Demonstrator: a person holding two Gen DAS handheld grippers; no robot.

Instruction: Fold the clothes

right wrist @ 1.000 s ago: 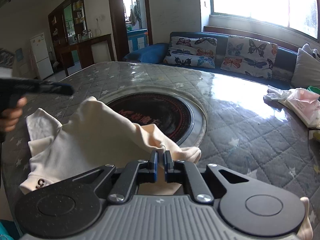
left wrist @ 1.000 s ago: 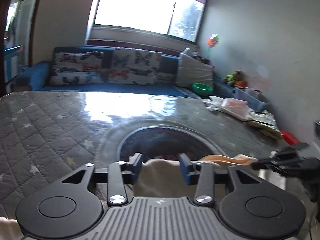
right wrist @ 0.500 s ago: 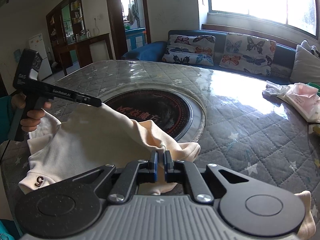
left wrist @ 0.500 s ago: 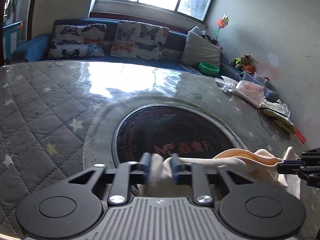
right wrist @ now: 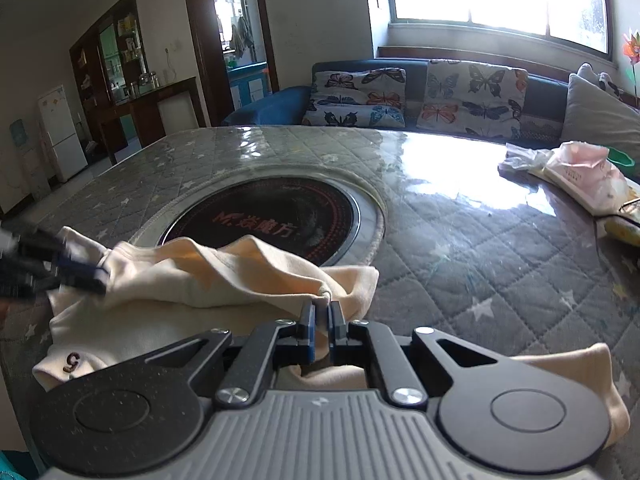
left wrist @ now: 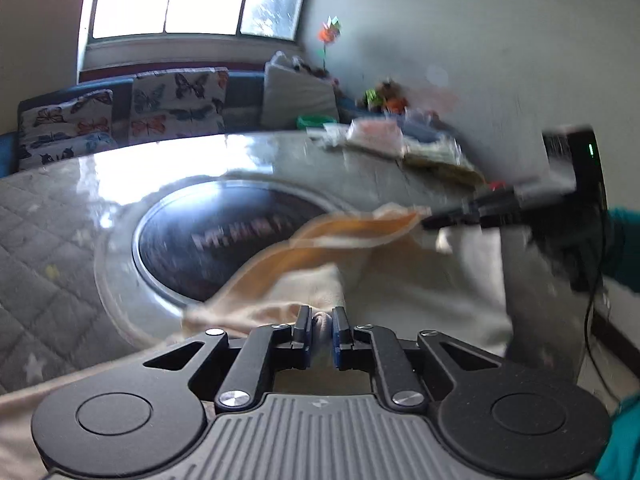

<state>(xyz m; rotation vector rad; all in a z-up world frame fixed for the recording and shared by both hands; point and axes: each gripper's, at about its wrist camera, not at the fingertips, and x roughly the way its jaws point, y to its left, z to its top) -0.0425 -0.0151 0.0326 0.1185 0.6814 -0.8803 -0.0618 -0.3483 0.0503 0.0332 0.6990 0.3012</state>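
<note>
Left gripper (left wrist: 320,330): jaws closing, a bunched fold of the cream garment (left wrist: 400,292) pinched between the pads. Cloth stretches rightward, lifted off the quilted table (left wrist: 48,240), its far part over the near rim of the dark round inset (right wrist: 272,216). Right gripper (right wrist: 322,328): jaws nearly together, clamped on the garment's right edge, cloth showing between the blue pads. Garment's near-left corner lies on the table.

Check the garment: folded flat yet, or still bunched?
Bunched. The garment is lifted in loose ridges between the left gripper and right gripper, both pinching its cloth; the left's jaws are closing.
</note>
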